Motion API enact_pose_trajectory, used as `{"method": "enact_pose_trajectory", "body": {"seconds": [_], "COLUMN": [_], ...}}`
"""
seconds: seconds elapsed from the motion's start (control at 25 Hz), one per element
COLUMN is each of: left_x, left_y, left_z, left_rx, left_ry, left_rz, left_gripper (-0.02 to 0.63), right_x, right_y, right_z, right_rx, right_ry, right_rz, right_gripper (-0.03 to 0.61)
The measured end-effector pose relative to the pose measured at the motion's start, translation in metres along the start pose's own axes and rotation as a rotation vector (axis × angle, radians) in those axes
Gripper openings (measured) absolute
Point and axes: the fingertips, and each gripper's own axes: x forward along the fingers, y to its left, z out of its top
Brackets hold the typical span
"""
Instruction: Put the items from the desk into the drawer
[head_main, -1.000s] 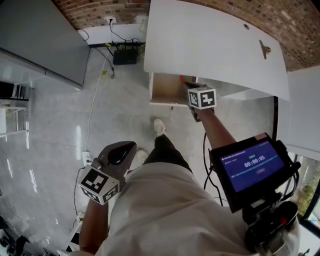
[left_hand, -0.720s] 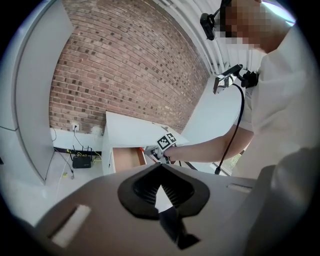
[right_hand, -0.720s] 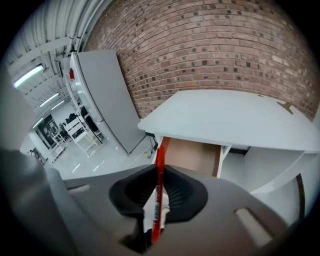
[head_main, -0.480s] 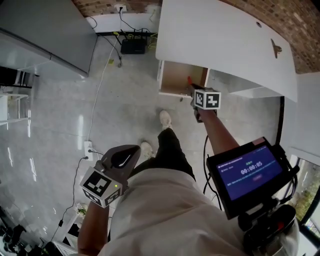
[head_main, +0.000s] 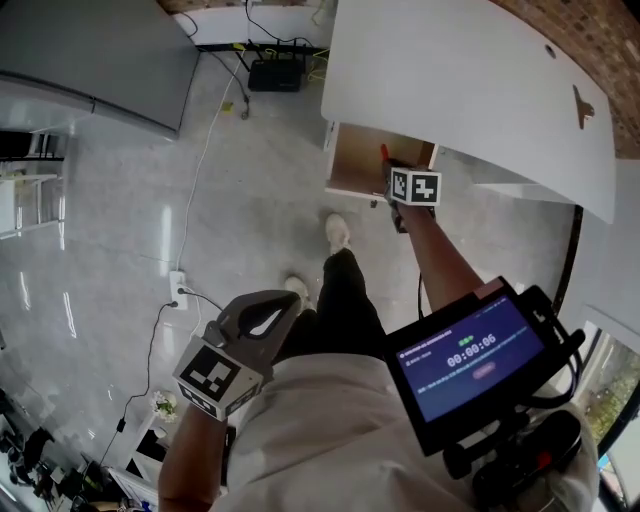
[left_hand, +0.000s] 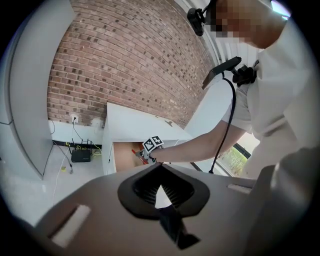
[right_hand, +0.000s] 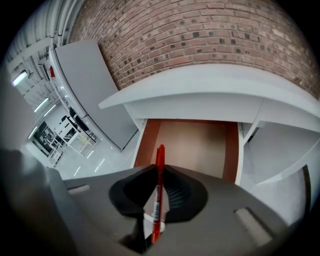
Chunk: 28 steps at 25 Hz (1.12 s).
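A red pen (right_hand: 158, 192) stands pinched upright between the jaws of my right gripper (right_hand: 159, 176), which is shut on it. That gripper (head_main: 400, 187) hovers over the front of the open drawer (right_hand: 197, 142), whose brown bottom shows nothing lying in it; the pen's red tip (head_main: 384, 153) pokes out over the drawer (head_main: 365, 165). The drawer sits under the white desk (head_main: 470, 85). My left gripper (head_main: 262, 320) hangs low by my left side, far from the desk, its jaws shut with nothing between them (left_hand: 159, 186). A small brown item (head_main: 583, 104) lies on the desk top at the far right.
A grey cabinet (head_main: 90, 50) stands at the left. A black box with cables (head_main: 274, 72) lies on the floor by the brick wall. My feet (head_main: 338, 232) are on the glossy floor before the drawer. A screen on a chest mount (head_main: 468, 352) fills the lower right.
My head view has shifted, so the desk and drawer sit further right and up. The right gripper with the pen has stayed over the drawer's front. The left gripper has barely moved.
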Motion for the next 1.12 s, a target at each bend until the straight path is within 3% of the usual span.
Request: {"method": "enact_pose_trajectory", "body": {"seconds": [0.36,0.64,1.12], "left_x": [0.021,0.091,0.108], "left_y": [-0.038,0.0,0.02], "left_z": [0.03,0.021,0.016], "left_rx": [0.03,0.001,-0.056], "left_ry": [0.018,0.057,0.066], "left_rz": [-0.062,-0.081,-0.058], "left_gripper": [0.008,0.008,0.008], "right_x": [0.007,0.098,0.136], "right_y": [-0.014,-0.046,-0.056], "right_z": [-0.002,-0.01,-0.029], "right_rx": [0.056,0.074,0.065], "right_ry": [0.031,0.089,0.17], "right_rz": [0.006,0.036,0.046], "right_gripper": [0.048,0.048,0.049]}}
